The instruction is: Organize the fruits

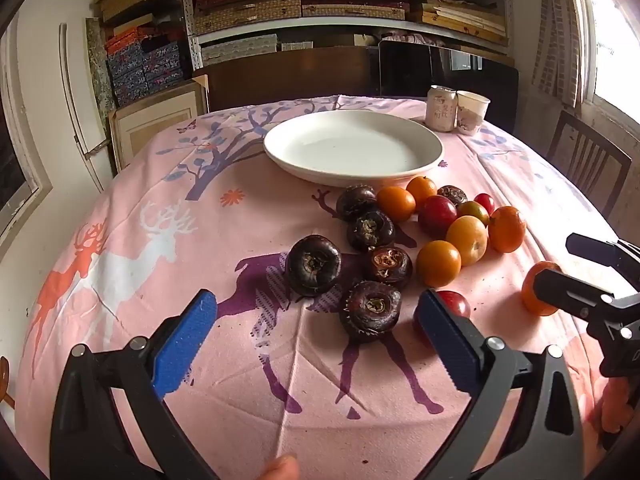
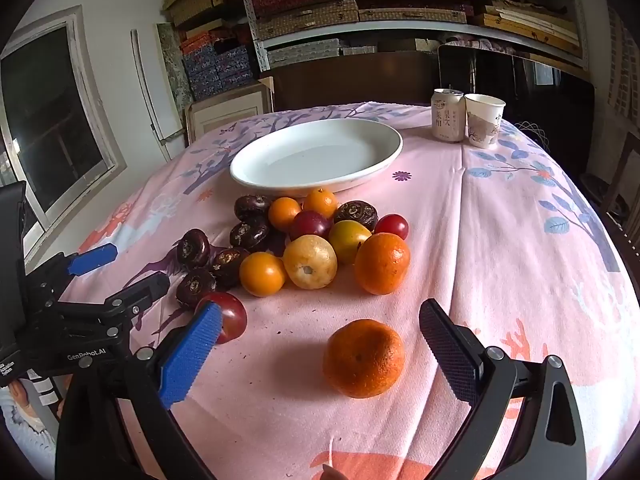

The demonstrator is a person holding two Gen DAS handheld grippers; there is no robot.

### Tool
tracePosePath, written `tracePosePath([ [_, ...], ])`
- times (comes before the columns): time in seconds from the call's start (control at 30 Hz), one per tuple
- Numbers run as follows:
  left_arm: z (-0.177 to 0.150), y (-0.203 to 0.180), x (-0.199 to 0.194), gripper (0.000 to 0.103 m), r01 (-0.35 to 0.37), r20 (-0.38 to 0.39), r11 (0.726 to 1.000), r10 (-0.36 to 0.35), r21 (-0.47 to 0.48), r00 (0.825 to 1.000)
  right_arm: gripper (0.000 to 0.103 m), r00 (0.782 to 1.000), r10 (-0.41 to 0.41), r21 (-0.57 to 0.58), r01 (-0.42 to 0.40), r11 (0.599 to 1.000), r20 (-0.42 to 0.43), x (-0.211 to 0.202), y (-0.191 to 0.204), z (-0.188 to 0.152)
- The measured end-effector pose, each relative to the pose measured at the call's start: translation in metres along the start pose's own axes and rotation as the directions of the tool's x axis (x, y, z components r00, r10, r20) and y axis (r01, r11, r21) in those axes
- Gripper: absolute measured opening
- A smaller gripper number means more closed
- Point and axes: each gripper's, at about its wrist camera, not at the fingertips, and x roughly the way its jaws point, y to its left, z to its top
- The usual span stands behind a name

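Both grippers spread wide, holding nothing — fruit pile sits at 6 o'clock of white plate.
Lone orange lies between right gripper fingers; left gripper faces dark fruit; can and paper cup at plate's 2 o'clock.

Fruits before plate

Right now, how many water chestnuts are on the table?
6 water chestnuts: five grouped at the pile's left side, nearest the left gripper; one behind the oranges, near the plate. More could hide behind fruit.
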Motion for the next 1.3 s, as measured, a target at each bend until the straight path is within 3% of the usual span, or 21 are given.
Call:
tracePosePath([
  [1.3,-0.0005,-0.0046,0.0024,0.099,-0.001,-0.009,1.0,0.001,0.003,1.0,0.1,1.0,0.004,-0.001,-0.004,1.0,0.008,-0.0023,0.0021,0.001],
])
